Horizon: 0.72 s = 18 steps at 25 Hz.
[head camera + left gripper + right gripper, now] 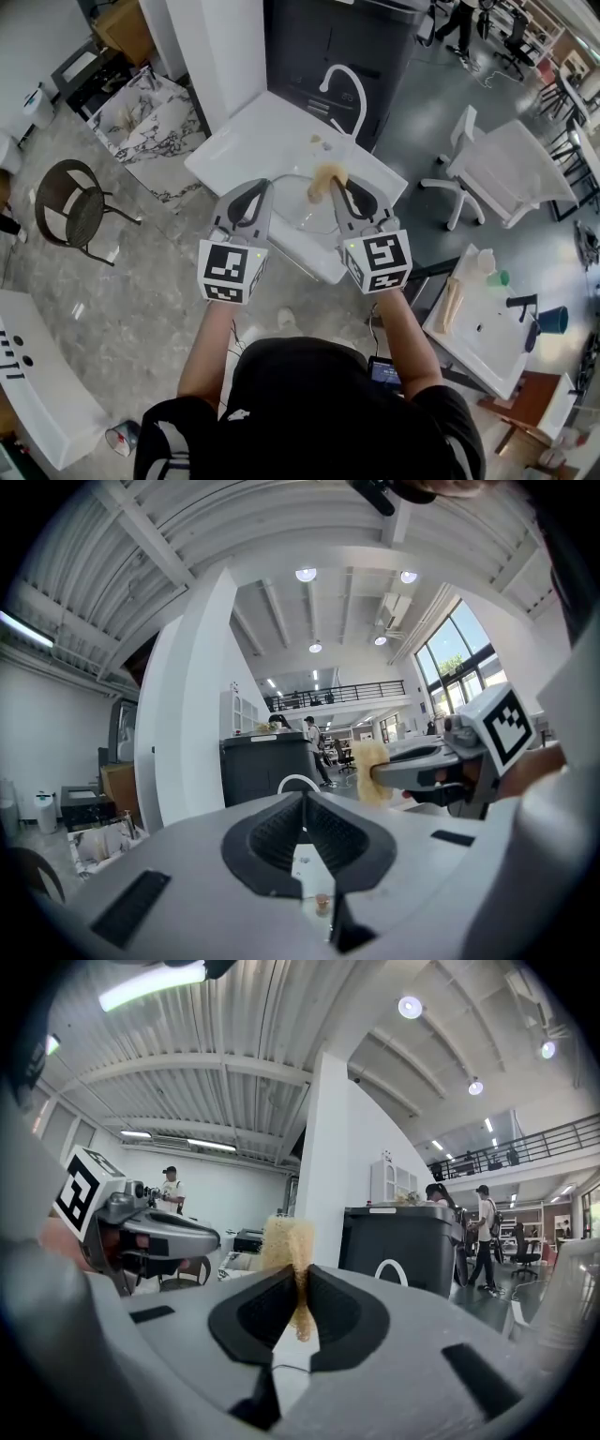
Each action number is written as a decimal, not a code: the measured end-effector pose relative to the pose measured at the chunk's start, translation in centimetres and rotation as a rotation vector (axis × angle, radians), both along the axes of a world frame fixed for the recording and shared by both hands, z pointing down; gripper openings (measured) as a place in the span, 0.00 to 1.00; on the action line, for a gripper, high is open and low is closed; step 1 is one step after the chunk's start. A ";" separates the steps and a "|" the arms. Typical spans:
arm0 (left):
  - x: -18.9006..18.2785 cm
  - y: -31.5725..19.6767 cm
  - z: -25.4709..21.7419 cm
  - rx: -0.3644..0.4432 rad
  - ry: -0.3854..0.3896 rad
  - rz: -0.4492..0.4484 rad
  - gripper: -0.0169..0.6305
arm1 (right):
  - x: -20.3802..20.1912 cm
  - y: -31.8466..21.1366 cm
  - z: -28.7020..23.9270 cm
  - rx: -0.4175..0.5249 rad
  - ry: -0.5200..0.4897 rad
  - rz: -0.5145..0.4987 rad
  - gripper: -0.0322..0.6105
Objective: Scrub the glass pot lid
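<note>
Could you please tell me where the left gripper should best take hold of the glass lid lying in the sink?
Probably its near-left rim, approached from the left. The lid shows only as a faint clear disc lying in the sink, no knob discernible, so the thin edge seems surest. The left gripper is shut and must open first; the right gripper holds the sponge.

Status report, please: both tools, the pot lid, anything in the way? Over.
Left tool shut, empty. Right tool shut on sponge. Glass lid seems to lie in sink, untouched. No obstacle seen before the sink.
</note>
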<state>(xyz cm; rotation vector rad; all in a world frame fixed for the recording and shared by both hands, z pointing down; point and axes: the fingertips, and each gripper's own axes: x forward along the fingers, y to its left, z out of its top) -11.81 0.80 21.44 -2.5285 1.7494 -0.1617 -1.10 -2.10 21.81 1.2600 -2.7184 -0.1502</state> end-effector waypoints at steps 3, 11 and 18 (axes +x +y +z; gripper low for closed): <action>-0.7 -0.8 0.5 -0.007 0.002 0.008 0.05 | -0.2 -0.9 0.3 -0.003 0.002 0.019 0.08; -0.7 -2.6 1.8 -0.022 0.012 0.037 0.05 | 0.1 -2.4 1.2 -0.009 0.019 0.051 0.08; -0.4 -5.1 2.6 -0.038 0.026 0.044 0.05 | 0.4 -4.9 2.2 -0.025 0.038 0.058 0.08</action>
